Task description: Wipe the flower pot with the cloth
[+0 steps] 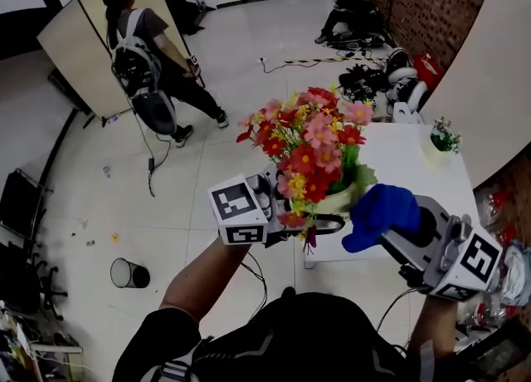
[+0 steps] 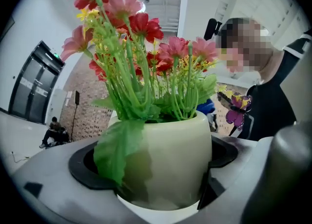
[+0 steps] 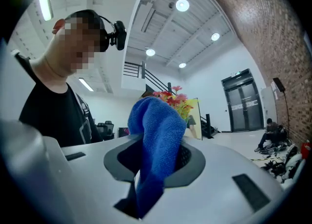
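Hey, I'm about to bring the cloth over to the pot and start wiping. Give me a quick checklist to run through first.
1. Left claw gripping the cream rounded flower pot: ok, its jaws press on both sides of the pot.
2. Right claw gripping the blue terry cloth: ok.
3. Enough cloth sticking out past the claw to wipe with: ok, a bunched fold stands proud.
4. Cloth touching the pot: cannot tell; in the head view it sits just right of the pot.
5. Pot wall bare for wiping: not ok, a green fabric leaf drapes down one side.
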A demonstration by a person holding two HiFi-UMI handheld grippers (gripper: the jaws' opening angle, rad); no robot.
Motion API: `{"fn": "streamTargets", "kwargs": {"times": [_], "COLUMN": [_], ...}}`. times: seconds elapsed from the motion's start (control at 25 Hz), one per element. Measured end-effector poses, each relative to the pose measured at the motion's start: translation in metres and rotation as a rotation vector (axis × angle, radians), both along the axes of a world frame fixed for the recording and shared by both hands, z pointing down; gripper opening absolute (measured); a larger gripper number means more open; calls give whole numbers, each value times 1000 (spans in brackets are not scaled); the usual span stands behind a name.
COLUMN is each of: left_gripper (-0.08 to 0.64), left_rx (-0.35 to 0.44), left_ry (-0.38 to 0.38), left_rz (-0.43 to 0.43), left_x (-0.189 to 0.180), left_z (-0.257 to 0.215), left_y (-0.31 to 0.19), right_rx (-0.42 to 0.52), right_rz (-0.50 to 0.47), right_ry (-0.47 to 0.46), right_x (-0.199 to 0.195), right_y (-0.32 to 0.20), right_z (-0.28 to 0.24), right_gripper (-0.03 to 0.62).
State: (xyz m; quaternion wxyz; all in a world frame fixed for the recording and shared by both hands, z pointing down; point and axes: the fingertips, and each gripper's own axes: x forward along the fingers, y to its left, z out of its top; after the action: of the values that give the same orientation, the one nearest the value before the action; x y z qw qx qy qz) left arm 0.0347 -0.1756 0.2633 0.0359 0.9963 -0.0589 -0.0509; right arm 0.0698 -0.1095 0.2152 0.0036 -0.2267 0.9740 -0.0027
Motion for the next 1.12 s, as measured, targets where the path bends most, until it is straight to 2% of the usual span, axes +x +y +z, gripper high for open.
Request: {"fn": "streamTargets", "kwargs": {"times": [0.12,0.32,0.44,0.6,0.76,0.88,0.96,1.04,1.12], "left_gripper": [565,565,565,565,565,564,565,565,565], "left_rx": [22,70,88,89,95,86,77,84,101], "left_ry": [5,-13,-35,-25,-12,-17,-28,-35,-25], "left_rz": [-5,13,11,24,43,32,15,15,46], "left_x": [3,5,4,5,8,4,-3,-8,-9], "left_z": [-5,-10,-9,-10,-8,-3,0,0,-2], "left_y": [2,16,24,33,44,37,24,17,21], "right_rx": [12,-31,-42,-75,-41,-40,-25,28,38], "right_rz": [-16,-14,36,110,129,112,84,20,-32], "right_ry": [58,21,39,25,0,-19,11,26,24], "right_x": [-13,-4,7,22,28,32,27,14,3], "right_y": [0,0,-8,-30,-41,-32,-19,-3,10], "right_z": [12,8,7,9,8,7,6,0,0], "right_gripper": [91,91,91,91,91,91,91,91,91]}}
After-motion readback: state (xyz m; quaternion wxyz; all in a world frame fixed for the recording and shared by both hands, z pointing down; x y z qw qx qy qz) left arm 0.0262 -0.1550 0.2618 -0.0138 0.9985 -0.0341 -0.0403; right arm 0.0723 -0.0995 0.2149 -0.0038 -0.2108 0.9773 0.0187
